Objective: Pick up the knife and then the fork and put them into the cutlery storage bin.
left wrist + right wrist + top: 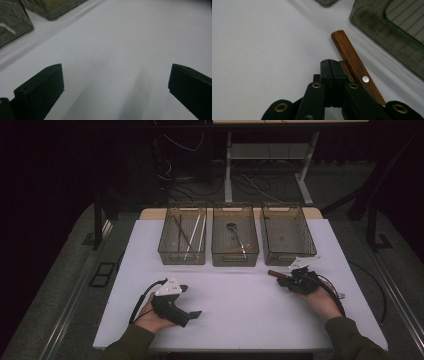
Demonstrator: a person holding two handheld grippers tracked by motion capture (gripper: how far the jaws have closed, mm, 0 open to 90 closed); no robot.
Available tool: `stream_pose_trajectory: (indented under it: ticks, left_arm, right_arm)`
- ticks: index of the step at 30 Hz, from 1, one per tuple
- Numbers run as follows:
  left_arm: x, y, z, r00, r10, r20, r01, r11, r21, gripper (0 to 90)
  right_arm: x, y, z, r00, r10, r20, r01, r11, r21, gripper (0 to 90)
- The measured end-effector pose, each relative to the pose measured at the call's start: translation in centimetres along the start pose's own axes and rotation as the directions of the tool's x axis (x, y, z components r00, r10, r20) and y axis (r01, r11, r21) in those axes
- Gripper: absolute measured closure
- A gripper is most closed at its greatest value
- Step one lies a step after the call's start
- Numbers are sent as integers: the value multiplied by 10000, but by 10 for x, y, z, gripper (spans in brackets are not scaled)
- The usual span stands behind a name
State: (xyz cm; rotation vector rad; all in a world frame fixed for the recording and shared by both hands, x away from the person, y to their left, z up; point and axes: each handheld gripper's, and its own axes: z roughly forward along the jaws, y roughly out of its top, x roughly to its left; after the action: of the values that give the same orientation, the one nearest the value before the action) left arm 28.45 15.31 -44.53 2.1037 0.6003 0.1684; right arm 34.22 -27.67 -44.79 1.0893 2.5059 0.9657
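A brown wooden-handled utensil is clamped in the right gripper just before the empty right-hand smoky plastic bin; carrying is judged underway, lifting over its rim being next. The left gripper is held apart, empty.

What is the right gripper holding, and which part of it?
The right gripper is shut on a wooden handle, gripping it partway along with the rounded end sticking out ahead. What the handle belongs to cannot be told. The left gripper is open, holding nothing.
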Motion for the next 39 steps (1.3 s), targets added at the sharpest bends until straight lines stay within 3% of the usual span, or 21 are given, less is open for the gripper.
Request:
stream_pose_trajectory:
  ticks: [7, 9, 13, 17, 20, 22, 29, 39]
  left_arm:
    - [1, -1, 1, 9999, -121, 43, 121, 9999, -19, 0]
    - [1, -1, 0, 9999, -131, 21, 132, 9999, -20, 0]
    - [1, -1, 0, 9999, -155, 11, 155, 9999, -17, 0]
    - [1, -1, 1, 10000, -99, 2, 99, 9999, 64, 0]
    - [1, -1, 1, 9999, -103, 13, 103, 9999, 85, 0]
    - [0, -1, 1, 9999, -111, 18, 111, 9999, 77, 0]
    - [-1, -1, 1, 9999, -137, 78, 137, 9999, 21, 0]
    - [-1, -1, 2, 9999, -102, 110, 101, 9999, 58, 0]
  right_arm:
    - [-6, 1, 0, 9997, 250, -14, -250, 9996, -128, 899]
    - [-8, 3, -8, 9984, 424, -369, -436, 9985, -331, 819]
    - [-12, 10, -34, 9980, 264, -575, -307, 9967, -747, 670]
    - [-21, 11, -52, 9995, -264, -191, 260, 9994, -231, 631]
    - [-29, 6, -56, 9984, -545, -135, 551, 9975, 453, 634]
    - [-34, 3, -56, 9978, -627, -230, 645, 9937, 918, 648]
    - [-47, -6, -50, 9957, -771, -522, 851, 9810, 1742, 728]
    - [-50, -14, -43, 9927, -1030, -621, 1143, 9686, 2208, 747]
